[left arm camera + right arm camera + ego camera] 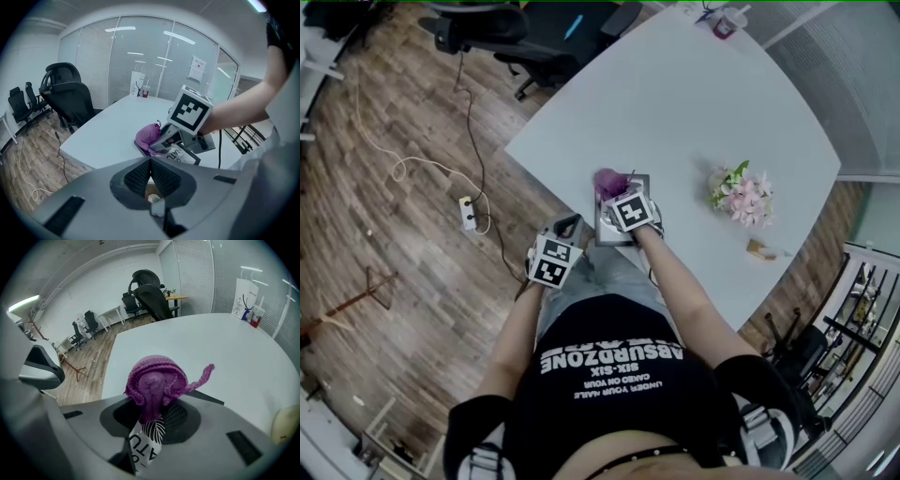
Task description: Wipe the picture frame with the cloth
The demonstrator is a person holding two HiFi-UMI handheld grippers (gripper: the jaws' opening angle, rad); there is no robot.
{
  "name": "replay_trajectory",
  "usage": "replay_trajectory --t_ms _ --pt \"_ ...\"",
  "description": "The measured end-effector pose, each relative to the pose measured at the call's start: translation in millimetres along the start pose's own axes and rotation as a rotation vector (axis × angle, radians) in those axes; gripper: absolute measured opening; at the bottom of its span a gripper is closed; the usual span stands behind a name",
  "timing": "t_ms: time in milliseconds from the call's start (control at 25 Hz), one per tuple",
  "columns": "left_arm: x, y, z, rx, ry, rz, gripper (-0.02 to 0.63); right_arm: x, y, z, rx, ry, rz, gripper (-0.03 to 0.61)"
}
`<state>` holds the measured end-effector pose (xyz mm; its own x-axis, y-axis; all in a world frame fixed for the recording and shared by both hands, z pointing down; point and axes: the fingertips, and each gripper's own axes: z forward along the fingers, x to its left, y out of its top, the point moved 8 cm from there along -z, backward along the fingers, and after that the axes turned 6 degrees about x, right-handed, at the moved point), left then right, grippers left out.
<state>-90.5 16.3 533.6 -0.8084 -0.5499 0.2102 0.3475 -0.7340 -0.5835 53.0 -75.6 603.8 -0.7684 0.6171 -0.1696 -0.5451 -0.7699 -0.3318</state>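
Note:
The picture frame (pixel 637 179) lies flat on the white table (pixel 694 103) near its front edge, its print showing (pixel 143 446). A purple knitted cloth (pixel 607 182) rests on the frame's far left part. My right gripper (pixel 615 193) is shut on the cloth (pixel 154 383) and holds it down on the frame. My left gripper (pixel 570 225) hovers off the table's edge, left of the frame, jaws shut with nothing between them (pixel 150 161). In the left gripper view, the cloth (pixel 148 136), the frame (pixel 183 155) and the right gripper's marker cube (pixel 190 112) lie just ahead.
A small pot of pink flowers (pixel 742 195) stands right of the frame, with a small wooden piece (pixel 759 248) near it. A cup (pixel 727 21) and paper bag (pixel 137 84) sit at the table's far end. Office chairs (pixel 525 37) and a power strip (pixel 469 212) are on the floor at left.

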Motion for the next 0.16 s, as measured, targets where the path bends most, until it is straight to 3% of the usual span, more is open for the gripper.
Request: replay_trajectory --t_ms 160 --pt "-2.7 3.5 2.8 0.001 -0.001 0.008 0.015 -2.4 2.3 -0.7 -0.001 0.002 -0.007 0.124"
